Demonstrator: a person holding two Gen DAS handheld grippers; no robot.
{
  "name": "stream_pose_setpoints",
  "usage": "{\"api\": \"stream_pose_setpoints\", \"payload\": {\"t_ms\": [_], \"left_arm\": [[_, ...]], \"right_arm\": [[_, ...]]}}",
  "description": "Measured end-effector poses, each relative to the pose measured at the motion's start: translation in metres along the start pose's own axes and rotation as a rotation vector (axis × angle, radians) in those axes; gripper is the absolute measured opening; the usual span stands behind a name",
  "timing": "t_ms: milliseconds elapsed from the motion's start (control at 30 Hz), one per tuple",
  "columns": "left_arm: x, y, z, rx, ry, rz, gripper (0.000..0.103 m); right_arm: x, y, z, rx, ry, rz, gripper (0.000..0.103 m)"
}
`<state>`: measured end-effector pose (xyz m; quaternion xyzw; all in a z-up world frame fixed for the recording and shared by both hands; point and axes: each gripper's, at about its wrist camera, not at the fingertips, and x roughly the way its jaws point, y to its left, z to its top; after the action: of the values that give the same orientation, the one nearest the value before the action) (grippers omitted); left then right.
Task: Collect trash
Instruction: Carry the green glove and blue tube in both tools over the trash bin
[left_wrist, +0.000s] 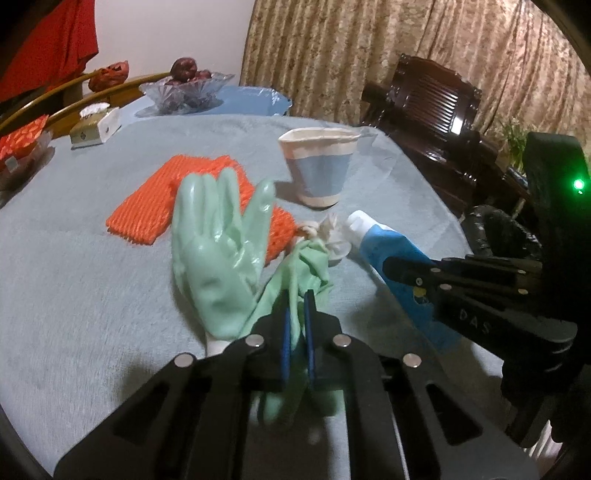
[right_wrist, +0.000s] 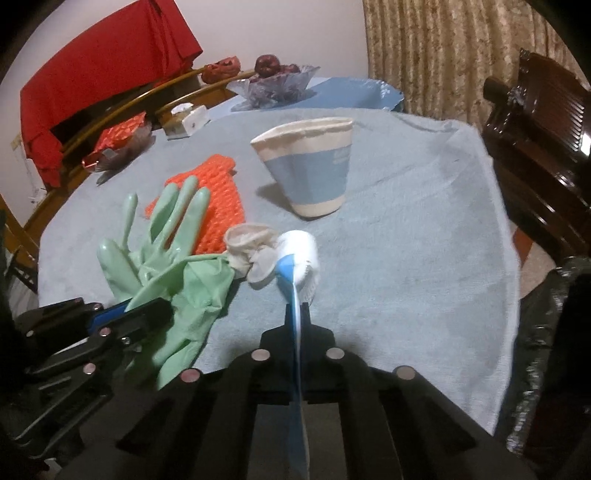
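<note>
A pale green rubber glove (left_wrist: 218, 258) (right_wrist: 173, 243) lies on the blue cloth, and my left gripper (left_wrist: 297, 306) (right_wrist: 147, 314) is shut on its crumpled cuff. My right gripper (right_wrist: 295, 314) (left_wrist: 402, 267) is shut on the flat tail of a blue and white tube (right_wrist: 297, 258) (left_wrist: 399, 258), whose white cap points away from me. Orange foam netting (left_wrist: 155, 206) (right_wrist: 218, 199) lies behind the glove. A crumpled white wad (left_wrist: 330, 232) (right_wrist: 247, 251) sits between the glove and the tube. A squashed blue and cream paper cup (left_wrist: 317, 166) (right_wrist: 310, 166) stands farther back.
The round table (right_wrist: 424, 240) carries a glass fruit bowl (left_wrist: 184, 90), a tissue box (left_wrist: 96, 127) and a red foil packet (right_wrist: 118, 138) along its far edge. A dark wooden chair (left_wrist: 436, 110) stands to the right. A black bag (right_wrist: 535, 350) sits at the table's right edge.
</note>
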<state>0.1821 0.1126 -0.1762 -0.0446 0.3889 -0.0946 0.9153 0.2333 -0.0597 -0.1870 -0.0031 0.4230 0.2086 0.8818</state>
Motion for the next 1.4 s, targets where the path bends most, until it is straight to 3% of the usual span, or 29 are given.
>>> {"api": "stream_pose_setpoints", "payload": {"t_ms": [167,333,400,467,633,700,767,867,1067,1400], "left_arm": [[-0.015,-0.021,-0.002,0.039,-0.03,-0.027,0.004],[-0.003,-0.028,-0.007,0.042,0.015,-0.022,0.006],[0.005,-0.027,-0.006,0.033,0.033,-0.023,0.014],[0.012,-0.025,-0.005,0.024,0.032,-0.001,0.037],[0.026,-0.024,0.001,0.017,0.039,0.028,0.04],[0.03,-0.025,0.002,0.02,0.037,0.054,0.033],[0.032,-0.022,0.001,0.013,0.043,0.083,0.014],[0.025,-0.016,0.002,-0.019,0.029,0.074,0.008],[-0.01,-0.017,0.013,-0.045,-0.043,0.045,0.003],[-0.052,-0.057,0.033,0.009,-0.13,-0.043,0.002]], "right_arm": [[-0.014,-0.003,-0.003,-0.012,0.002,-0.032,0.002],[-0.011,-0.014,-0.014,0.02,0.03,-0.048,0.002],[-0.009,-0.017,-0.017,0.034,0.041,-0.047,0.002],[-0.008,-0.019,-0.018,0.046,0.041,-0.04,0.002],[-0.007,-0.019,-0.017,0.041,0.037,-0.043,0.002],[-0.008,-0.019,-0.017,0.046,0.036,-0.042,0.002],[-0.01,-0.02,-0.016,0.051,0.027,-0.047,0.002],[-0.018,-0.024,-0.014,0.054,0.009,-0.049,0.002],[-0.041,-0.025,-0.006,0.05,-0.043,-0.046,0.002],[-0.096,-0.039,-0.001,0.071,-0.146,-0.061,0.002]]}}
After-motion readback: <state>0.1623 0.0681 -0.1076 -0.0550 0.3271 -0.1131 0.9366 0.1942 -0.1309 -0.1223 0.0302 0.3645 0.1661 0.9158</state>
